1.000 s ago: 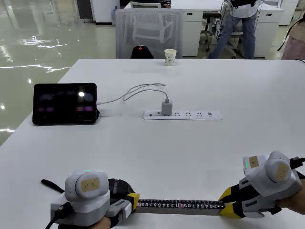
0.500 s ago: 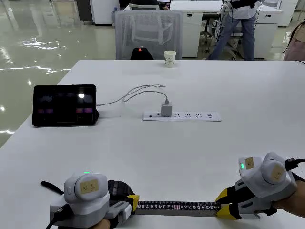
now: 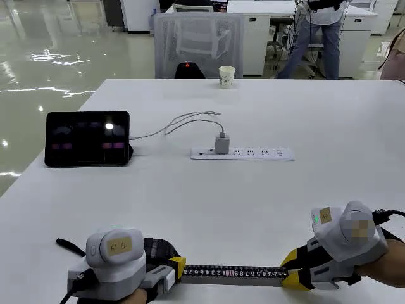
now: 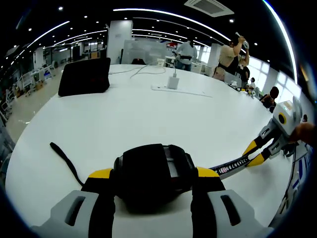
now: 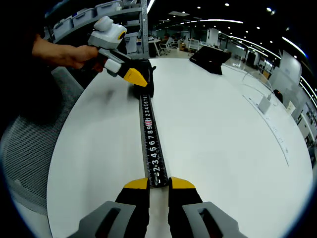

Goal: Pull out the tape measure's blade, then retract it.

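Head view: left gripper (image 3: 169, 259) jaws clamp case (image 3: 158, 248); right gripper (image 3: 292, 271) pinches blade (image 3: 231, 273).

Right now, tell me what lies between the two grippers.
The blade, stretched along the table from the case in the left gripper to the jaws of the right gripper, in the head view.

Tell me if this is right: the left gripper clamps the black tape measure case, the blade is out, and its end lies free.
Not the end: the right gripper is shut on it, as the right gripper view shows. The left gripper does clamp the black case; the blade is out.
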